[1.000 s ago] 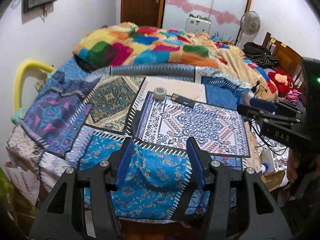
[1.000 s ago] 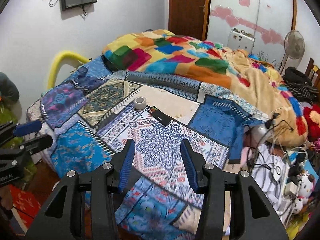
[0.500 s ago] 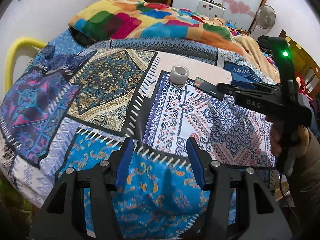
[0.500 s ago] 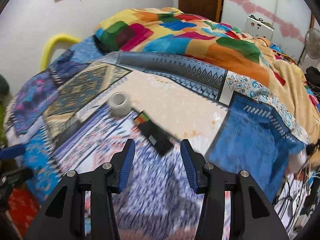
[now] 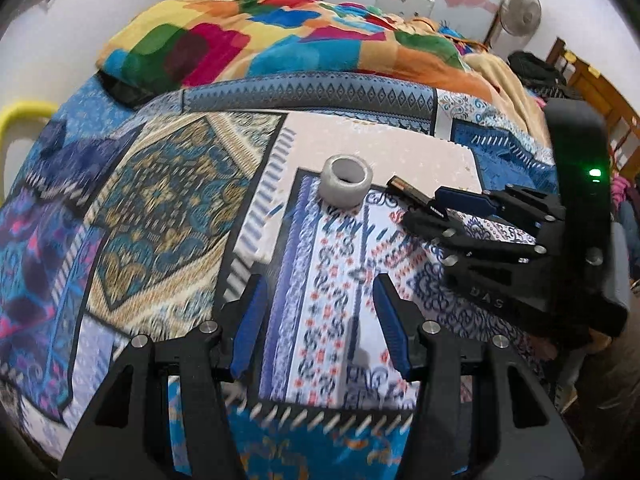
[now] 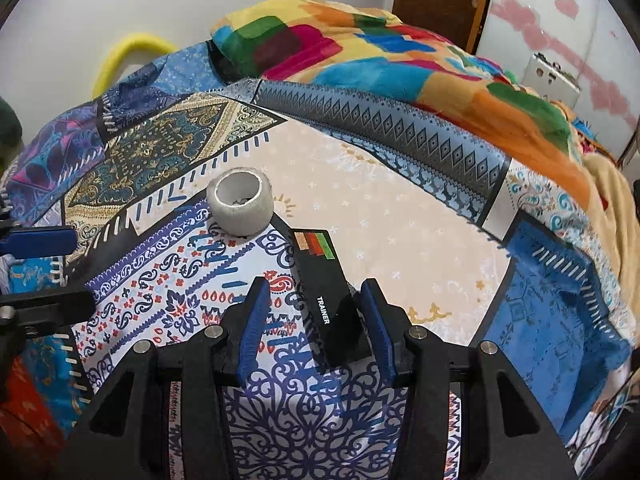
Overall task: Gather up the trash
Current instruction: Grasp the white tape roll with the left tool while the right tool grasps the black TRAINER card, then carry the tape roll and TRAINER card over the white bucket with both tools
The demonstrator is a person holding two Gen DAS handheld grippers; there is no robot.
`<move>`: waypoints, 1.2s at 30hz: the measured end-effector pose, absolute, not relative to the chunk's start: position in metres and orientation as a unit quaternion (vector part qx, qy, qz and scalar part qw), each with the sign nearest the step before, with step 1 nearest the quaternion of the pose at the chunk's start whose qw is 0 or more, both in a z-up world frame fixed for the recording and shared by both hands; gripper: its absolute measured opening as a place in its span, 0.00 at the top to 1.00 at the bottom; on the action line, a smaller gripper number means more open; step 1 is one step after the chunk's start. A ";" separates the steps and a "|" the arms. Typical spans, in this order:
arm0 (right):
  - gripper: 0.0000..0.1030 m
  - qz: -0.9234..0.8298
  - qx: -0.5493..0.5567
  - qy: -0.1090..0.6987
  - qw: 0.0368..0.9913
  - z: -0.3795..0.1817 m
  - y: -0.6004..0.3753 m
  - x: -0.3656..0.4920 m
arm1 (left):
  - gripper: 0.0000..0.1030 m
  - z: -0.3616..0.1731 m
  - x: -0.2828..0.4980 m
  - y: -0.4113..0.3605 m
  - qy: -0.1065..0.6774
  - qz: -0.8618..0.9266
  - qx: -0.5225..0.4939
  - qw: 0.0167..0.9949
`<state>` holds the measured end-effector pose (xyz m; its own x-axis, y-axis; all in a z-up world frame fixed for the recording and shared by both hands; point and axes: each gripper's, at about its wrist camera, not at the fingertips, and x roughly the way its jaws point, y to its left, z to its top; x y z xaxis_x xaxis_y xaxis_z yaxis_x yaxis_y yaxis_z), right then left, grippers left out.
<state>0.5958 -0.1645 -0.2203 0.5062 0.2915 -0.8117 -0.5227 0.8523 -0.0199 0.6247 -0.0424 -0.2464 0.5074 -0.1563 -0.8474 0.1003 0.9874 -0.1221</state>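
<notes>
My right gripper (image 6: 316, 312) hangs low over a patchwork bedspread (image 6: 400, 240), jaws apart and just narrowing, straddling a flat black box (image 6: 326, 300) without pressing it. A grey tape roll (image 6: 241, 208) stands just beyond the box. My left gripper (image 5: 316, 316) hovers nearer the bed's edge, jaws apart, nothing between them

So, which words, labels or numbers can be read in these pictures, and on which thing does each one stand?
"TRAINER": white letters on the flat black rectangular box between the right gripper's blue pads.
"DAS": faint letters on the right gripper's black body, in the left wrist view.
Nothing else is readable.
</notes>
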 end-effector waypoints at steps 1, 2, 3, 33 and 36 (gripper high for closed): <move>0.72 0.234 -0.122 0.438 0.859 -0.219 -0.169 0.596 | 0.48 -0.247 0.629 -0.045 0.490 -0.076 -0.026 0.868; 0.76 0.223 -0.122 0.436 0.864 -0.219 -0.172 0.596 | 0.48 -0.248 0.634 -0.047 0.489 -0.078 -0.027 0.868; 0.79 0.224 -0.118 0.437 0.863 -0.218 -0.176 0.597 | 0.48 -0.249 0.640 -0.049 0.489 -0.081 -0.030 0.868; 0.80 0.168 -0.049 0.397 0.901 -0.167 -0.221 0.554 | 0.65 -0.198 0.640 -0.072 0.433 -0.080 -0.049 0.896; 0.80 0.169 -0.046 0.387 0.905 -0.146 -0.222 0.542 | 0.65 -0.171 0.619 -0.070 0.418 -0.080 -0.046 0.904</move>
<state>0.5416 -0.2216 -0.1462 0.6440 0.2696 -0.7160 -0.3407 0.9390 0.0472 0.6188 -0.0696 -0.1707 0.6380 -0.1825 -0.7481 0.1055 0.9831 -0.1498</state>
